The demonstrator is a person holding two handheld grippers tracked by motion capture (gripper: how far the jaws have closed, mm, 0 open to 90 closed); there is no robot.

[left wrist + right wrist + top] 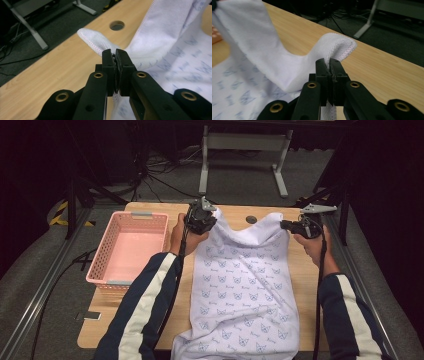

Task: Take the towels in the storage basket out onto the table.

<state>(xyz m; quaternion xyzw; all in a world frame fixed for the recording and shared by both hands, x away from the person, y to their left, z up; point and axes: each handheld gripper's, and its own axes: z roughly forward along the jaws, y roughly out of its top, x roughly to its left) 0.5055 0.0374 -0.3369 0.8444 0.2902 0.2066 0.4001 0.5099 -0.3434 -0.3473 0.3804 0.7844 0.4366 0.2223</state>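
Note:
A white towel (pixel 240 290) printed with small blue cat faces lies along the wooden table (pixel 150 212) and hangs over its near edge. Its two far corners are lifted off the wood. My left gripper (pixel 210 220) is shut on the far left corner; in the left gripper view (pixel 115 56) the stitched towel corner (pixel 92 40) sticks out past the closed jaws. My right gripper (pixel 286 225) is shut on the far right corner, and the right gripper view (pixel 329 65) shows that corner (pixel 339 45) folding over the jaw tips. The far edge sags between the two grippers.
An empty pink plastic basket (pixel 102 265) stands on the table's left side. A round cable hole (pixel 251 219) is in the wood near the far edge. Beyond the table are a grey metal stand (pixel 245 155) and floor cables.

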